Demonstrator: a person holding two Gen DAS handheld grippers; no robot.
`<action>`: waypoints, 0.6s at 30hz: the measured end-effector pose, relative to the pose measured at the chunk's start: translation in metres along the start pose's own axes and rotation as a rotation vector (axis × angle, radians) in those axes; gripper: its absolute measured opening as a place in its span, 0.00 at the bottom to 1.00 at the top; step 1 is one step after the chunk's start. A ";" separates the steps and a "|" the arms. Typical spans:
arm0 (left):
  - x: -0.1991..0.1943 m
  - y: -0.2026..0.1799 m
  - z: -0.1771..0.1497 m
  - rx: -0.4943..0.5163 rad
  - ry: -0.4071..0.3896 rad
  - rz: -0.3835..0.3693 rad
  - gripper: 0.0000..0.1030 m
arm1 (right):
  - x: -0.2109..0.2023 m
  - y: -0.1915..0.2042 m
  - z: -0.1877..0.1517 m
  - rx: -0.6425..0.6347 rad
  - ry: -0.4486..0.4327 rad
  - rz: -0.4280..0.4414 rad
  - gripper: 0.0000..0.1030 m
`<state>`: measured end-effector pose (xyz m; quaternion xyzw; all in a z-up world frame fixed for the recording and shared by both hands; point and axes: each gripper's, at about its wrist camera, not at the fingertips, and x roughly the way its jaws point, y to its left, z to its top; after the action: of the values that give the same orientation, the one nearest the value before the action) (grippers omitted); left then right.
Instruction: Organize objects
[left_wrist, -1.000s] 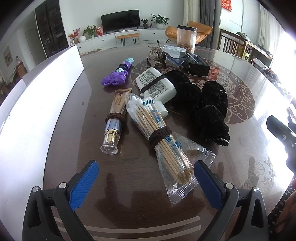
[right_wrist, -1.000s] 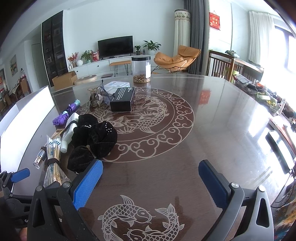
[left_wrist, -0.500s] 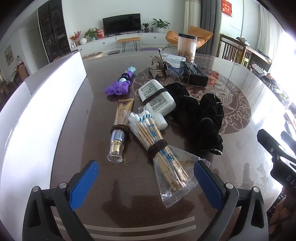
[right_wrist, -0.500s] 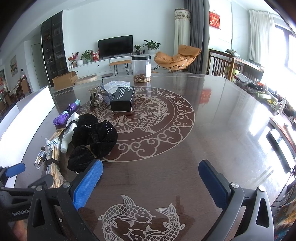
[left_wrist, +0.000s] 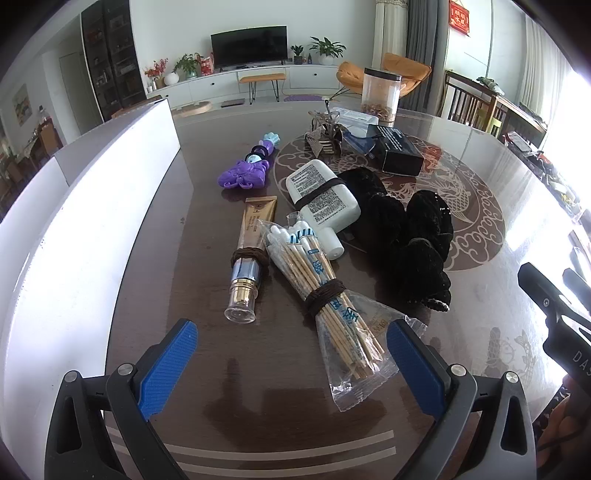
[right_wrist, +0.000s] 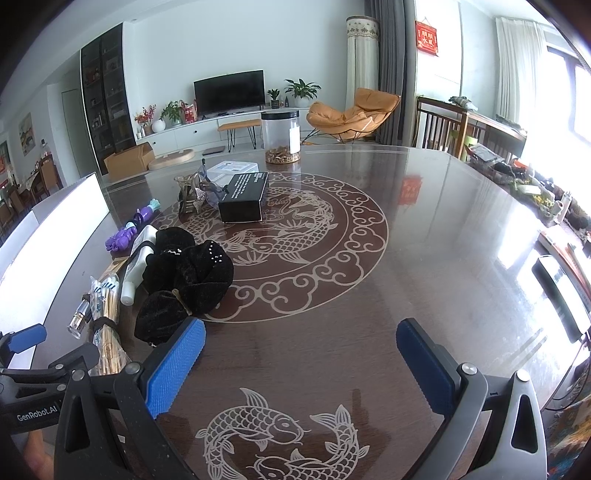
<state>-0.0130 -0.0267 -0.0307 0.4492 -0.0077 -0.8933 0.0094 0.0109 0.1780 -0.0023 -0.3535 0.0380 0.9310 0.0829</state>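
Note:
On the dark table lie a clear bag of cotton swabs (left_wrist: 325, 291) bound by a brown hair tie, a gold cosmetic tube (left_wrist: 249, 258) with a brown tie, a white bottle (left_wrist: 323, 199) with a black band, a purple toy (left_wrist: 247, 171) and black velvet scrunchies (left_wrist: 413, 240). My left gripper (left_wrist: 291, 365) is open just in front of the swab bag, holding nothing. My right gripper (right_wrist: 301, 365) is open over bare table, with the scrunchies (right_wrist: 188, 273) and swab bag (right_wrist: 105, 314) to its left.
A long white box (left_wrist: 85, 221) runs along the table's left side. Further back stand a black box (left_wrist: 397, 153), a metal clip holder (left_wrist: 327, 134), a flat plastic case and a clear jar (left_wrist: 380, 94). The right gripper's body (left_wrist: 554, 314) shows at the left view's right edge.
My left gripper has pulled back and risen a little, so the items look further away. The right gripper has barely moved; the left gripper's body now shows lower left in its view.

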 end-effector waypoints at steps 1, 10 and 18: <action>0.000 0.000 0.000 -0.001 0.002 0.001 1.00 | 0.000 0.000 0.000 0.000 0.000 0.000 1.00; 0.000 0.003 -0.001 -0.007 0.008 0.005 1.00 | 0.001 -0.001 0.000 0.005 0.004 0.002 1.00; 0.004 0.006 -0.011 0.022 0.030 0.020 1.00 | 0.007 -0.006 -0.001 0.028 0.038 0.008 1.00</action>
<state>-0.0063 -0.0332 -0.0401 0.4627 -0.0218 -0.8861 0.0136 0.0075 0.1844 -0.0077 -0.3699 0.0539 0.9237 0.0836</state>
